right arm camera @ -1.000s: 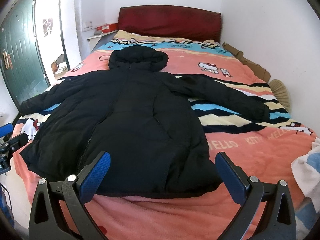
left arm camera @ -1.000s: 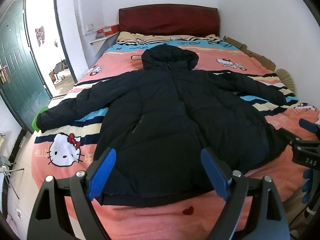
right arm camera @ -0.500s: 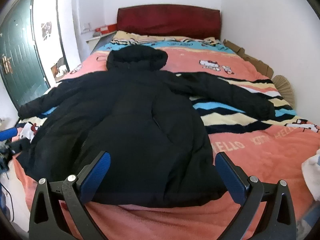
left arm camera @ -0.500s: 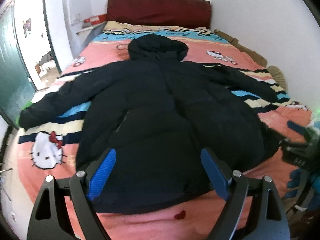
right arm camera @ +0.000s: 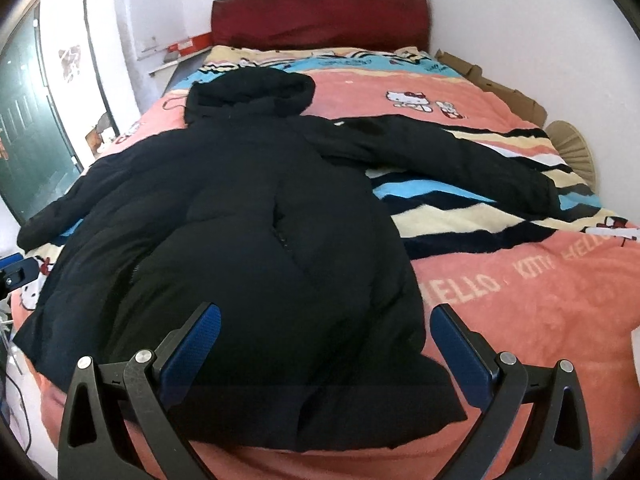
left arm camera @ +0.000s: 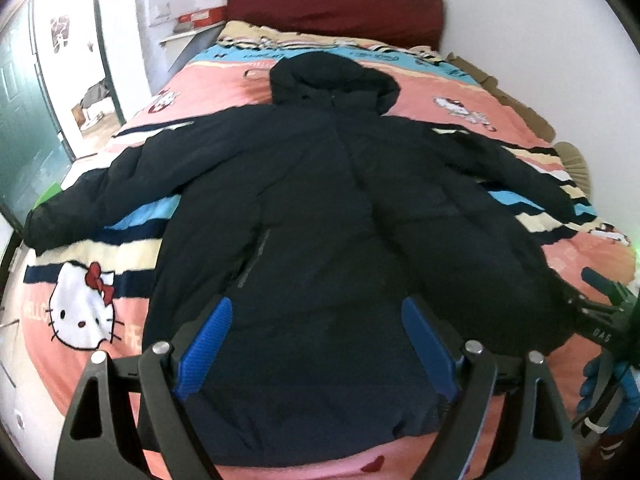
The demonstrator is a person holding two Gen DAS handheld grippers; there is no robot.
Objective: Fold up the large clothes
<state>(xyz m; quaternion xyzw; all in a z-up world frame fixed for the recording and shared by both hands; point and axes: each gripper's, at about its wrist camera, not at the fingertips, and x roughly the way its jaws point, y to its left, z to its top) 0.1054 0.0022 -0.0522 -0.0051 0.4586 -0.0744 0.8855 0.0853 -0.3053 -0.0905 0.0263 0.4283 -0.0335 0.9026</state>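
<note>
A big black hooded puffer jacket lies flat on the bed, hood toward the headboard, both sleeves spread out to the sides. My left gripper hovers open over the left part of the jacket's hem, with cloth below the blue pads but none pinched. Over the right part of the hem my right gripper is open too, with the hem's right corner just inside its right finger. In the left wrist view the right gripper and a blue-gloved hand show at the right edge.
The bed carries a pink Hello Kitty blanket with striped bands and a dark red headboard. A white wall runs along the right, with cardboard and a fan by it. A green door and doorway are on the left.
Both grippers have come forward and lower toward the jacket's hem, so the jacket fills more of both views. The jaws stayed wide apart and nothing was taken hold of.
</note>
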